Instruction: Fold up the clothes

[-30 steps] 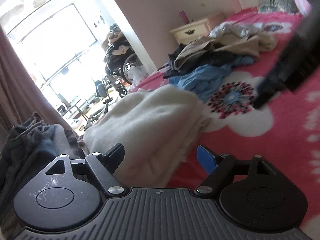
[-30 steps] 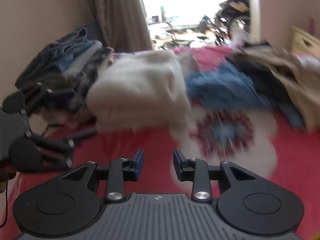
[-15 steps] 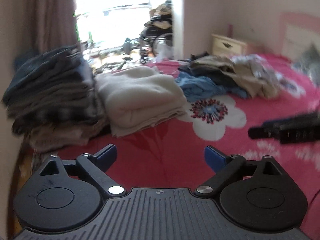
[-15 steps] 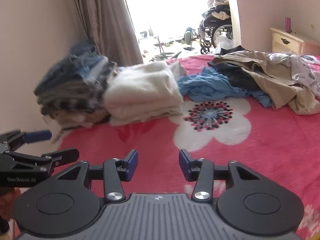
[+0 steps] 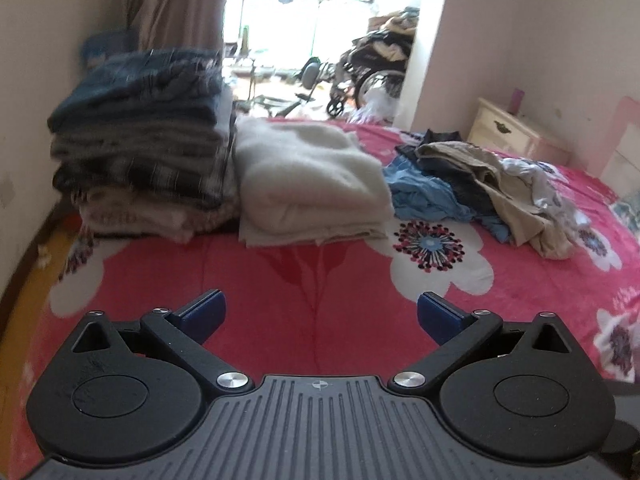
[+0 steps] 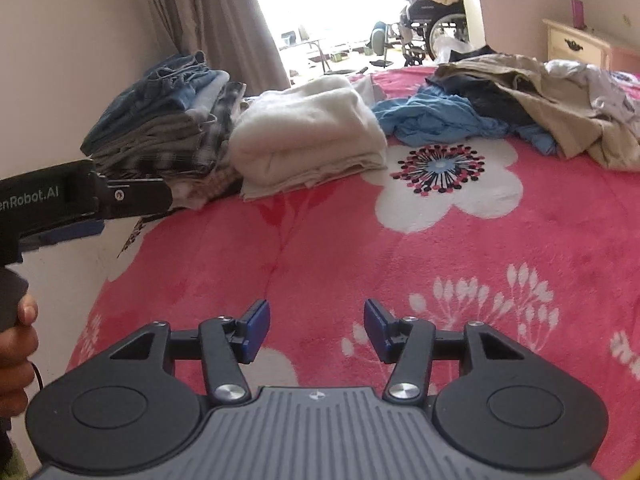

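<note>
A home bedroom: a bed (image 5: 520, 300) under a pink floral blanket, a cream nightstand (image 5: 508, 130) by the wall, brown curtains (image 6: 208, 20) beside a bright window, clothes (image 5: 480, 176) strewn about.

One text can be read: white letters "enRobot.AI" on the black side of the left tongs (image 6: 80, 216), at nine o'clock in the right wrist view, its start cut off by the picture's edge. Nothing else bears readable lettering.
</note>
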